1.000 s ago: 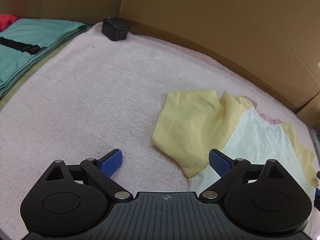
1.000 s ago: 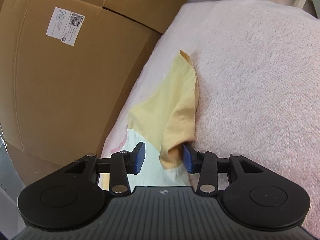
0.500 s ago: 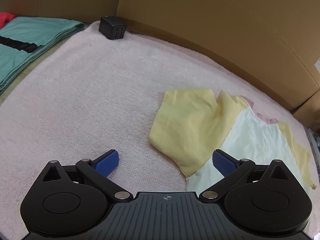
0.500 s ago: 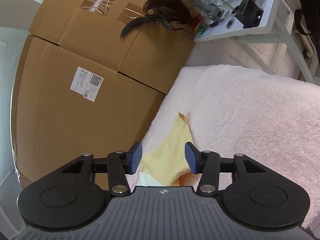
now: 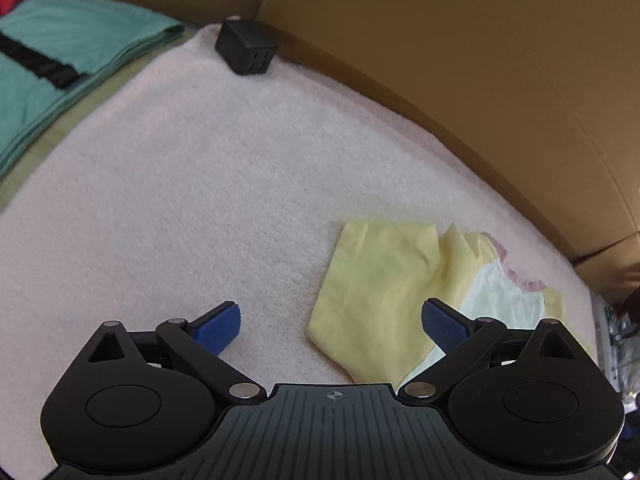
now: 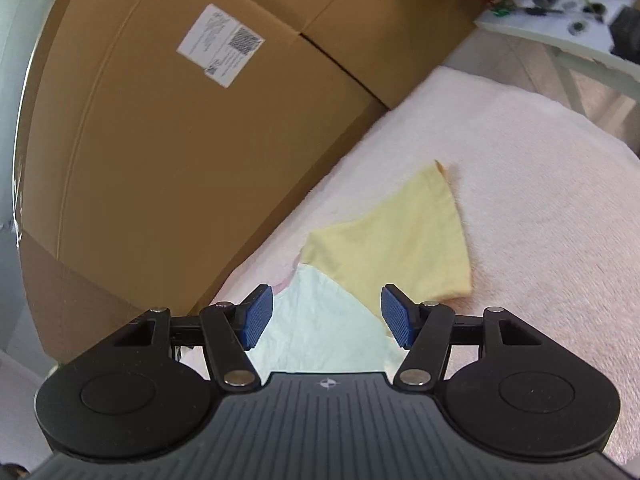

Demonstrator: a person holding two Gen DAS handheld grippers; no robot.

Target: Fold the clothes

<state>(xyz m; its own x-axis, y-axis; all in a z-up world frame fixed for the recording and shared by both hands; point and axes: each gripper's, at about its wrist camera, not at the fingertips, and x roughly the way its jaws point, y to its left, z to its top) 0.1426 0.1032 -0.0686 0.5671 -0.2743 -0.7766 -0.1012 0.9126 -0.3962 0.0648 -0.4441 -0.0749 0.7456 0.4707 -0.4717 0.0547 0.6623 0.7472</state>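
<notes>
A small shirt (image 5: 404, 280) with yellow sleeves, a pale body and a pink collar lies flat on the pink fleece blanket (image 5: 208, 184). One yellow sleeve is folded over at its left. My left gripper (image 5: 332, 326) hovers above the shirt's near edge, open wide, with nothing between its blue pads. In the right wrist view the other yellow sleeve (image 6: 404, 244) lies spread on the blanket. My right gripper (image 6: 326, 316) hangs above the pale body of the shirt (image 6: 316, 320), its jaws opening and touching no cloth.
Large cardboard boxes (image 6: 168, 152) wall the blanket's far side. A black cube-shaped charger (image 5: 246, 52) sits at the blanket's far corner. Folded teal clothes (image 5: 56, 68) lie beyond the left edge. A white table (image 6: 568, 36) with clutter stands at the right.
The right gripper let go of the yellow sleeve, opened wider and rose; the sleeve now lies flat. The left gripper drew back and up a little, staying open.
</notes>
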